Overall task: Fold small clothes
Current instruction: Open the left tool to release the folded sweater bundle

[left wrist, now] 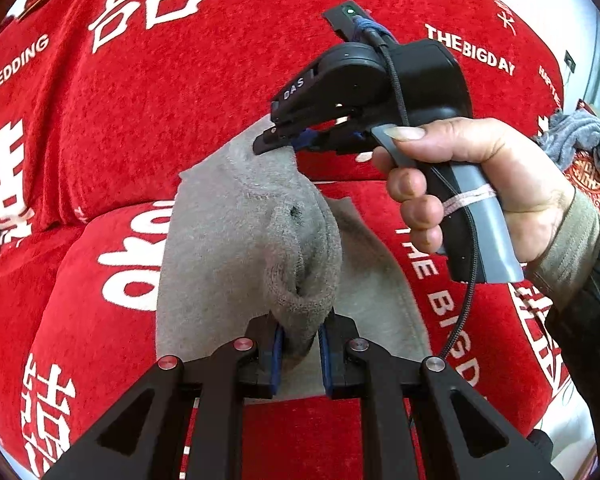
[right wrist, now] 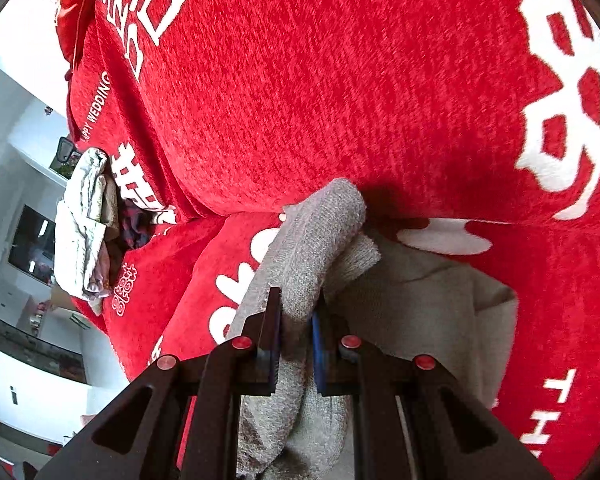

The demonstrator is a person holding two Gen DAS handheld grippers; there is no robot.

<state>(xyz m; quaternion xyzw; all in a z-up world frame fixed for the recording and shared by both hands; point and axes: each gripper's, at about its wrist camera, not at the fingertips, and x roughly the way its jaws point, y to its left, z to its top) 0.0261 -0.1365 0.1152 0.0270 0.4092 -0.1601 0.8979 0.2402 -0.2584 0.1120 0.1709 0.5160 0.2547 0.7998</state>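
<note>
A grey sock (left wrist: pixel 256 236) is held up between both grippers over a red sofa. My left gripper (left wrist: pixel 300 344) is shut on one end of the sock. My right gripper (left wrist: pixel 276 142), seen in the left wrist view with the person's hand on its handle, is shut on the far end. In the right wrist view the right gripper (right wrist: pixel 296 320) pinches the sock (right wrist: pixel 312 240) between its blue pads. A second flat grey cloth (left wrist: pixel 376 280) lies on the seat under the sock and also shows in the right wrist view (right wrist: pixel 432 304).
The red sofa cover (left wrist: pixel 180 100) with white lettering fills both views. A grey-blue garment (left wrist: pixel 584 140) lies at the right on the sofa. A pile of light and dark clothes (right wrist: pixel 88 224) sits at the sofa's far end.
</note>
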